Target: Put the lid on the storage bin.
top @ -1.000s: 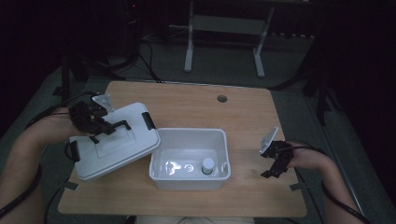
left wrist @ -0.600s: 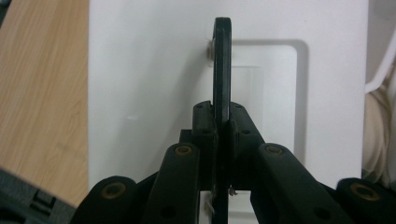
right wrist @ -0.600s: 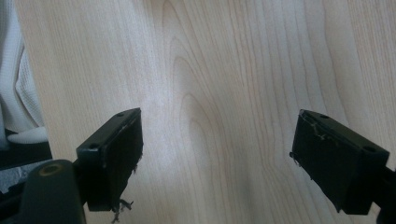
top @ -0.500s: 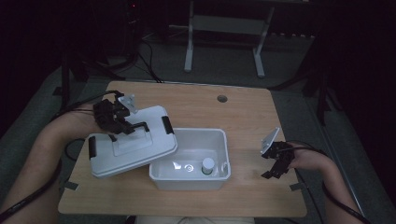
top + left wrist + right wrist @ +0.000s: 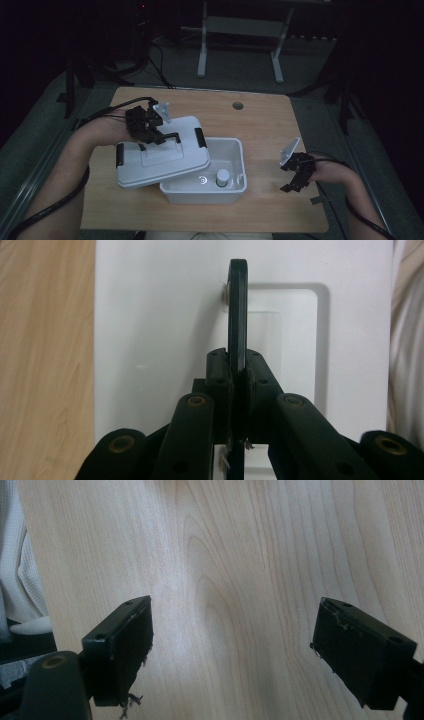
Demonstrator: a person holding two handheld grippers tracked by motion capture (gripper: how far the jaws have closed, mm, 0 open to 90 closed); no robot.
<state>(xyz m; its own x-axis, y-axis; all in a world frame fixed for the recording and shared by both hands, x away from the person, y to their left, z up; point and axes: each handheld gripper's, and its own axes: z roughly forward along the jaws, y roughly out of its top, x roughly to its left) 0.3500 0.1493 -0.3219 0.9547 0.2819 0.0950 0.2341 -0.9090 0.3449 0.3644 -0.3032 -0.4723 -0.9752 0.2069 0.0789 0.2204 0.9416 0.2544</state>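
Note:
My left gripper (image 5: 156, 134) is shut on the black handle (image 5: 238, 305) of a white lid (image 5: 160, 160) with black latches. It holds the lid tilted, with the lid's right side over the left part of an open white box (image 5: 239, 155). In the left gripper view the jaws (image 5: 238, 377) pinch the thin handle above the lid's white top (image 5: 160, 340). Inside the box stands a small bottle with a white cap (image 5: 222, 176). At the right, my right gripper (image 5: 296, 176) stands open over bare wood (image 5: 230, 580), nothing between its fingers (image 5: 125, 640).
The wooden table (image 5: 260, 125) has a round hole (image 5: 238, 105) at its back. A metal stand (image 5: 240, 30) and cables lie on the floor beyond. A small round thing (image 5: 202, 180) lies in the box. White cloth (image 5: 20, 570) shows past the table's edge.
My left gripper has carried the lid to the right, from beside the box to over the box's left part. The right gripper has stayed where it was.

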